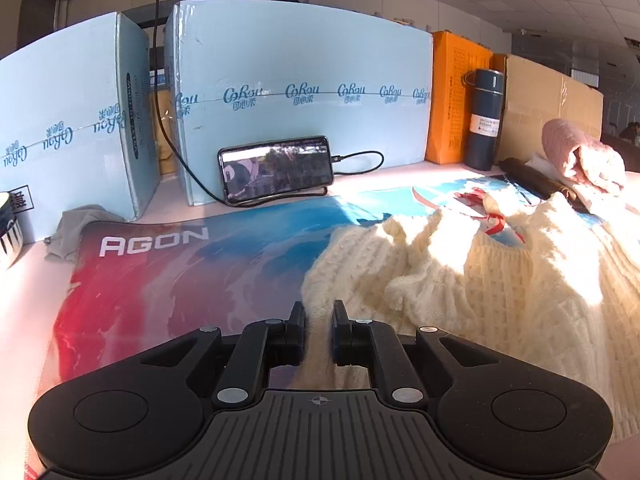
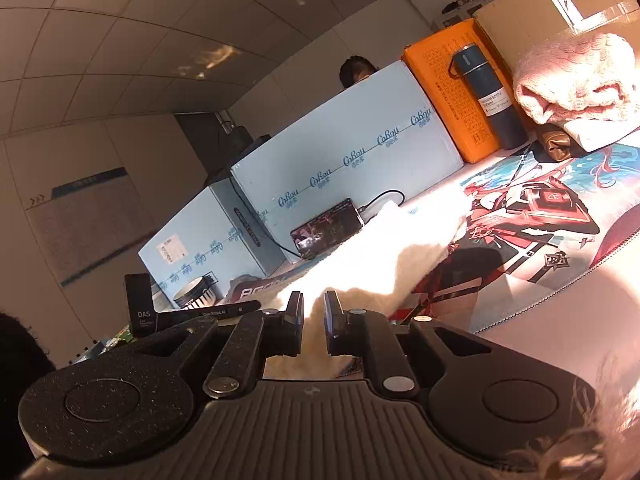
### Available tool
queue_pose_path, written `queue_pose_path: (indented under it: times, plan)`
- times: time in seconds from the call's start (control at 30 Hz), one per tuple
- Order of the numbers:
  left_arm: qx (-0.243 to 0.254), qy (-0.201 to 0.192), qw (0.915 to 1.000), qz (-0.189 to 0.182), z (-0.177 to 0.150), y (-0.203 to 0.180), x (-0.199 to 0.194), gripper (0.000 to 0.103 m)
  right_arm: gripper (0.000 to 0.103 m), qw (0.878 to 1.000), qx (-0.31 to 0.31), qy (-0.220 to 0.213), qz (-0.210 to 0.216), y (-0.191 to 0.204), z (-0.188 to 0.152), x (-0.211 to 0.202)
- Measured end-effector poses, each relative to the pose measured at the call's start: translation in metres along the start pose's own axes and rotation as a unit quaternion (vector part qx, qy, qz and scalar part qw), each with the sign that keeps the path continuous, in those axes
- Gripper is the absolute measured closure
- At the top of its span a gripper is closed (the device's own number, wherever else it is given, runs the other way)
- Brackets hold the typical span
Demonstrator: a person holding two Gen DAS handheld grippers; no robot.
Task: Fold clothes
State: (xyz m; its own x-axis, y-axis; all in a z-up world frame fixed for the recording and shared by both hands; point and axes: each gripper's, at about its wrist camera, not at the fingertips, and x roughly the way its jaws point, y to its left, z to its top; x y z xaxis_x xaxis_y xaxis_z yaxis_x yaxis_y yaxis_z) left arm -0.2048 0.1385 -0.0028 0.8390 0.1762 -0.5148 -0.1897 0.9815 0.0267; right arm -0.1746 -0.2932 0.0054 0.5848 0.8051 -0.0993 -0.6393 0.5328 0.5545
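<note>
While both tongs pinch sweater (image 1: 460, 280) edges, it hangs half-lifted.
Left tongs (image 1: 319, 316) and right tongs (image 2: 313, 307) clamp knit, likely for a fold.

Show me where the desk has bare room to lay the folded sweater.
Freest: the desk mat between the AGON logo, the phone and the cream sweater. Crowded: back right, with the flask and pink knit. Both grippers grip the sweater.

The cream sweater (image 1: 460, 280) is showing chunky, rough knit. The desk mat (image 1: 168, 272) is looking smooth and printed, the phone (image 1: 276, 169) screen glossy
</note>
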Motion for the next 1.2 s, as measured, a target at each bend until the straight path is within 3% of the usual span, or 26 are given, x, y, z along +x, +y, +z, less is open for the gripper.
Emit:
queue_pose_path:
  times: [0.07, 0.1, 0.17, 0.23, 0.3, 0.4, 0.43, 0.47, 0.5, 0.57, 0.6, 0.73, 0.9, 1.03, 1.2]
  plan:
    - [0.012, -0.003, 0.9998, 0.015, 0.001, -0.003, -0.003, 0.082, 0.032, 1.0, 0.005, 0.011, 0.011, -0.006, -0.004, -0.006]
    - [0.019, -0.008, 0.9995, 0.024, 0.002, -0.006, -0.005, 0.076, 0.027, 1.0, 0.008, 0.017, 0.017, -0.009, -0.006, -0.009]
    - [0.035, -0.028, 0.9983, 0.037, 0.006, -0.014, -0.01, 0.062, 0.027, 0.999, 0.022, 0.031, 0.011, -0.018, -0.009, -0.007]
    - [0.048, -0.038, 0.9979, 0.022, 0.009, -0.023, -0.012, 0.033, 0.027, 0.997, 0.049, 0.051, -0.02, -0.029, -0.009, 0.009]
    - [0.051, -0.029, 0.998, -0.023, 0.011, -0.031, -0.009, 0.028, 0.027, 0.994, 0.073, 0.07, -0.041, -0.037, -0.01, 0.026]
    - [0.02, 0.022, 0.9941, -0.104, 0.019, -0.035, 0.016, 0.028, 0.027, 0.991, 0.096, 0.084, -0.05, -0.043, -0.011, 0.053]
    - [0.006, 0.043, 0.9909, -0.127, 0.021, -0.035, 0.027, 0.033, 0.029, 0.989, 0.095, 0.089, -0.062, -0.043, -0.012, 0.061]
    - [-0.003, 0.06, 0.9884, -0.14, 0.021, -0.036, 0.038, 0.047, 0.034, 0.989, 0.086, 0.095, -0.078, -0.042, -0.012, 0.068]
    - [0.006, 0.065, 0.9881, -0.139, 0.022, -0.041, 0.045, 0.072, 0.04, 0.988, 0.07, 0.099, -0.093, -0.039, -0.012, 0.074]
    - [0.032, 0.06, 0.9885, -0.135, 0.029, -0.048, 0.047, 0.082, 0.077, 0.988, 0.043, 0.104, -0.106, -0.036, -0.014, 0.079]
    - [0.02, 0.054, 0.9874, -0.148, 0.036, -0.046, 0.048, 0.092, 0.079, 0.989, 0.037, 0.102, -0.102, -0.036, -0.016, 0.079]
    - [-0.032, 0.007, 0.9852, -0.168, 0.076, -0.04, 0.066, 0.092, 0.089, 0.993, 0.057, 0.076, -0.071, -0.046, -0.013, 0.063]
    - [-0.059, -0.012, 0.9791, -0.195, 0.133, -0.064, 0.123, 0.092, 0.09, 0.997, 0.028, 0.051, -0.055, -0.041, -0.002, 0.042]
    - [-0.049, 0.026, 0.9803, -0.19, 0.152, -0.098, 0.18, 0.092, 0.09, 0.996, 0.006, 0.066, -0.06, -0.039, 0.0, 0.029]
    - [-0.044, 0.075, 0.9801, -0.178, 0.147, -0.124, 0.229, 0.091, 0.088, 0.991, -0.024, 0.108, -0.071, -0.037, -0.009, 0.02]
